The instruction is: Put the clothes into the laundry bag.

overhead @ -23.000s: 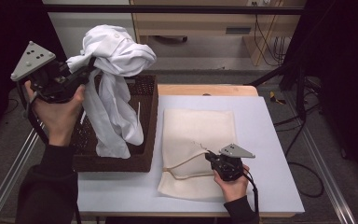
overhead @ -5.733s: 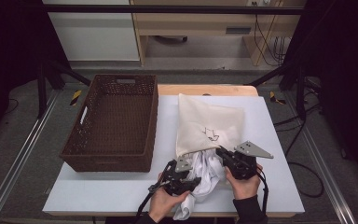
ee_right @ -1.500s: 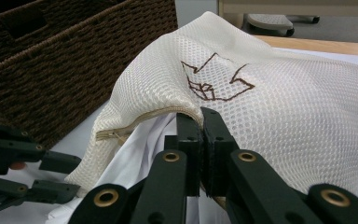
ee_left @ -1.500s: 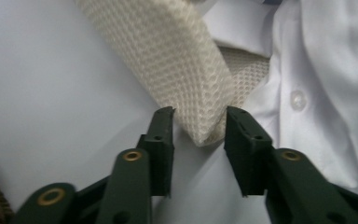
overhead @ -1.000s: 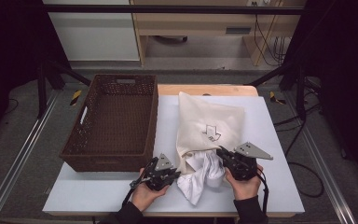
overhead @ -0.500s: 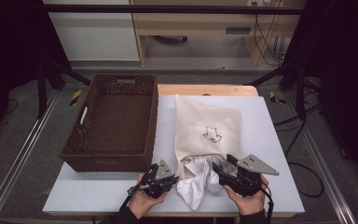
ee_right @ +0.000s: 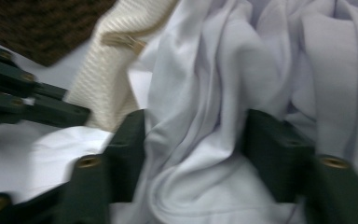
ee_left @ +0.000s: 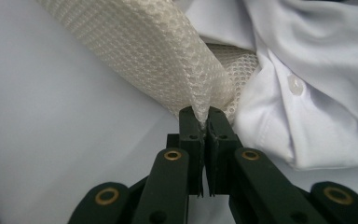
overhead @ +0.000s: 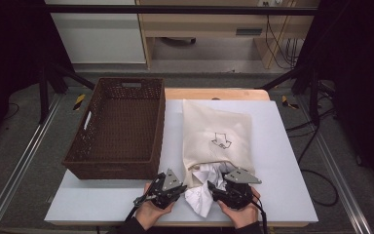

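Observation:
A cream mesh bag (overhead: 216, 131) lies flat on the white table (overhead: 282, 165), its mouth toward the near edge. A crumpled white shirt (overhead: 202, 197) spills out of that mouth. My left gripper (overhead: 184, 187) is shut on the bag's mesh edge (ee_left: 154, 51), and the fabric is pinched between its pads (ee_left: 204, 119). The shirt's buttoned placket (ee_left: 317, 70) lies just to the right of them. My right gripper (overhead: 213, 189) sits on the shirt's other side. Its jaws have just been closing and stand apart, with a bunch of shirt fabric (ee_right: 214, 70) between them (ee_right: 193, 135).
A dark brown wicker basket (overhead: 112, 170) stands empty on the table's left half, close to the bag's left side. Beyond the table are a wooden shelf unit and cables on the floor. Bare table surface lies right of the bag.
My right gripper let go of the shirt, moved down and toward the near edge, and its jaws now stand apart around the fabric. The left gripper stays on the bag's edge.

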Demonstrator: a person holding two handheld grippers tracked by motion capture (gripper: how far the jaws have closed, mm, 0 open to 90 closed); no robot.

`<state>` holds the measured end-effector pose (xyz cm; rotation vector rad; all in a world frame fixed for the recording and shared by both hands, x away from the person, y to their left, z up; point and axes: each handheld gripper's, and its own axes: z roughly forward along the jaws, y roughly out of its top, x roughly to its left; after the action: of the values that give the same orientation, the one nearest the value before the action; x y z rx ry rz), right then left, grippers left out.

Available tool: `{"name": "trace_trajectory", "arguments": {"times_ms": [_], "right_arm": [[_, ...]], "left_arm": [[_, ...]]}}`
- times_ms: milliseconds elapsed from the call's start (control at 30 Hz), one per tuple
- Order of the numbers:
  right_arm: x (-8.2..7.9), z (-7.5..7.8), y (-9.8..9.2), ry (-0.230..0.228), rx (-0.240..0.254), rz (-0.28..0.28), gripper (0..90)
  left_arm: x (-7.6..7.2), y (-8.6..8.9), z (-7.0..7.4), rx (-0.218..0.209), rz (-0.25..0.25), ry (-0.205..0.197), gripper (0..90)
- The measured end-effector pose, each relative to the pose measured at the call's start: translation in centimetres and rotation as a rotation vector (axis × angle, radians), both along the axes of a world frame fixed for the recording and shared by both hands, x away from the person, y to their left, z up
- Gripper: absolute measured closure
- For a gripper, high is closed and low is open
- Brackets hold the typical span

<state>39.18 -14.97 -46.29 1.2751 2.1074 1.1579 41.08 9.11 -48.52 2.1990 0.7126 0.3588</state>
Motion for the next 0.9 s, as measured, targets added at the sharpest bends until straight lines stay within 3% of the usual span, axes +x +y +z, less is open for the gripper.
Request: {"name": "trace_trajectory", "arguments": {"times_ms": [33, 167, 267, 400, 467, 600, 700, 800, 900], "right_arm": [[0.2, -0.1, 0.1, -0.003, -0.026, -0.014, 54.9], [1.1, -0.3, -0.1, 0.014, -0.042, -0.039, 74.8], [1.7, -0.1, 0.2, 0.018, -0.060, -0.073, 79.7], [2.8, 0.6, 0.1, -0.018, -0.100, -0.128, 81.1], [3.5, 0.7, 0.0, -0.047, -0.126, -0.175, 81.1], [4.6, -0.1, 0.1, -0.066, -0.138, -0.217, 79.1], [4.3, -0.1, 0.1, -0.083, -0.128, -0.187, 71.9], [3.4, 0.7, -0.6, -0.083, -0.064, -0.130, 60.7], [2.1, 1.4, -1.1, -0.093, -0.039, -0.101, 50.6]], "left_arm": [[0.0, 0.0, 0.0, 0.003, -0.003, -0.003, 86.1], [0.0, 0.0, 0.0, 0.001, -0.001, 0.001, 86.2], [0.0, 0.0, 0.1, 0.005, 0.000, 0.003, 86.6], [0.0, 0.1, 0.2, 0.009, -0.003, 0.012, 87.2], [-0.1, 0.2, 0.2, 0.009, -0.007, 0.016, 87.3], [-0.3, 0.2, 0.3, 0.005, -0.011, 0.018, 87.3], [-0.2, 0.3, 0.1, -0.004, -0.007, 0.019, 86.5], [-0.1, 0.4, 0.1, -0.014, -0.003, 0.028, 84.6], [0.0, 0.6, 0.2, -0.025, 0.010, 0.034, 77.3]]}}
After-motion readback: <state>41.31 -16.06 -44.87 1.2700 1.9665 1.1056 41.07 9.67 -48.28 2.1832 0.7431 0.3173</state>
